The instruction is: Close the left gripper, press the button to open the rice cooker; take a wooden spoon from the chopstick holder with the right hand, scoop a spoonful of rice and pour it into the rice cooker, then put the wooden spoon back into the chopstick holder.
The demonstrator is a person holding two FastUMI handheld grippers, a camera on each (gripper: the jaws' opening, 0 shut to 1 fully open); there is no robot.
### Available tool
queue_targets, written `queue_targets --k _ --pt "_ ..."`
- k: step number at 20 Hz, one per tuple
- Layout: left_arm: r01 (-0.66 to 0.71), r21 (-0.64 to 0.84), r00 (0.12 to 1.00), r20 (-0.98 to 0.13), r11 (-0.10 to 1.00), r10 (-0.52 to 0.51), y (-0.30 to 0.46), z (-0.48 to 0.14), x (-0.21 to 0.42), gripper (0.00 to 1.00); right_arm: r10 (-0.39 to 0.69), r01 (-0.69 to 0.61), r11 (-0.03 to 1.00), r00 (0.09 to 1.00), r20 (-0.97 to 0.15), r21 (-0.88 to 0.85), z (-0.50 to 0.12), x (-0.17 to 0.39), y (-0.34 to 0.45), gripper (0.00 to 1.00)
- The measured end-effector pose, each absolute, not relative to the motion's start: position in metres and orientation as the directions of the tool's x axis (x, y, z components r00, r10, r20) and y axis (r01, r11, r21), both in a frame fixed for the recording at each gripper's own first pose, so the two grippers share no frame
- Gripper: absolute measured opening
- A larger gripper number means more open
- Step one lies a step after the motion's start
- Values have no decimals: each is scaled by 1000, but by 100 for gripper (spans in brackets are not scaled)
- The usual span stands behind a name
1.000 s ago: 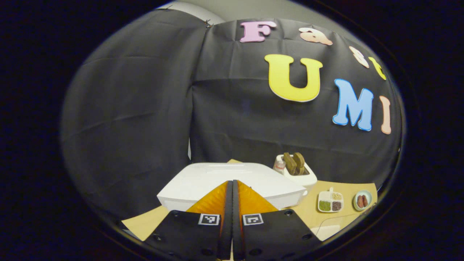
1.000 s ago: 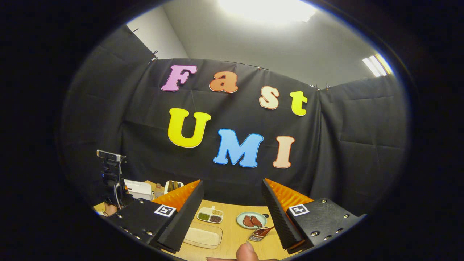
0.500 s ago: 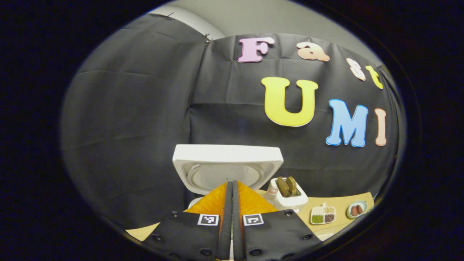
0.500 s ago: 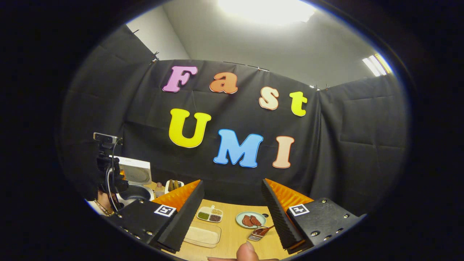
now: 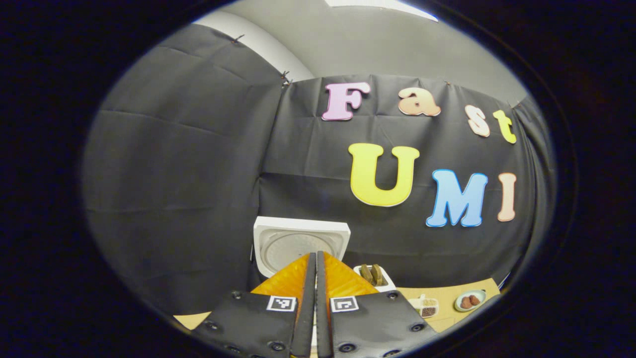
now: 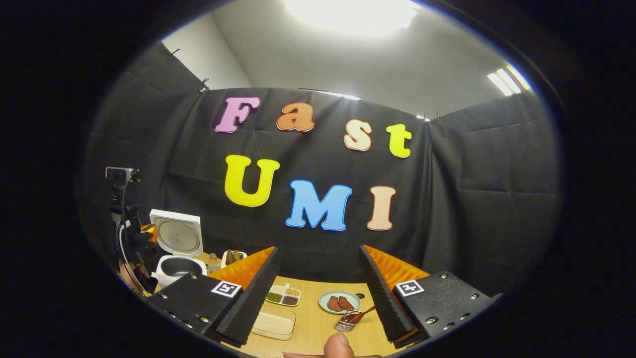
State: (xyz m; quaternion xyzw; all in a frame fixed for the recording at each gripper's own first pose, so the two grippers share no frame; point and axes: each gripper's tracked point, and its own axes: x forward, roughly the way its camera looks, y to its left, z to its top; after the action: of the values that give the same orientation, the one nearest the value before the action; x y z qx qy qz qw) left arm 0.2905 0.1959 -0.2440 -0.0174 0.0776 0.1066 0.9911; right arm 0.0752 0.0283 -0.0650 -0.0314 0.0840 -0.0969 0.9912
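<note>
The white rice cooker [image 6: 175,258] stands at the far left of the wooden worktop [image 6: 313,323] with its square lid [image 6: 177,237] upright and the dark inner pot exposed, so the button press appears done. The left tongs [image 5: 312,268] are pressed together with nothing between them, as a blunt pushing tip should be. The right tongs [image 6: 318,283] are spread wide and empty, seemingly ready for the wooden spoon. The white chopstick holder [image 6: 232,257], just right of the cooker, shows brown wooden handle tops; which is the spoon is too small to tell. In the left gripper view the cooker's body is hidden behind the tongs. The clear rectangular container [image 6: 272,324] near the right tongs probably holds the rice, though its contents are indistinct.
</note>
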Motion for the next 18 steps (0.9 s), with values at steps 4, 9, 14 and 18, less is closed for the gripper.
queue_targets --k 4,9,14,18 --pt "-235 -2 964 -131 972 233 185 -209 253 4 -185 184 983 972 -147 -19 -69 71 4 97" --pt "-223 20 969 -101 975 224 160 -166 210 25 -203 215 975 965 -164 58 -82 77 -36 97" --pt "-128 34 989 -67 991 130 118 -124 177 53 -237 249 966 961 -141 71 -84 80 -59 97" --pt "-21 20 996 -86 1000 22 88 -113 163 79 -264 271 961 956 -123 43 -83 86 -65 98"
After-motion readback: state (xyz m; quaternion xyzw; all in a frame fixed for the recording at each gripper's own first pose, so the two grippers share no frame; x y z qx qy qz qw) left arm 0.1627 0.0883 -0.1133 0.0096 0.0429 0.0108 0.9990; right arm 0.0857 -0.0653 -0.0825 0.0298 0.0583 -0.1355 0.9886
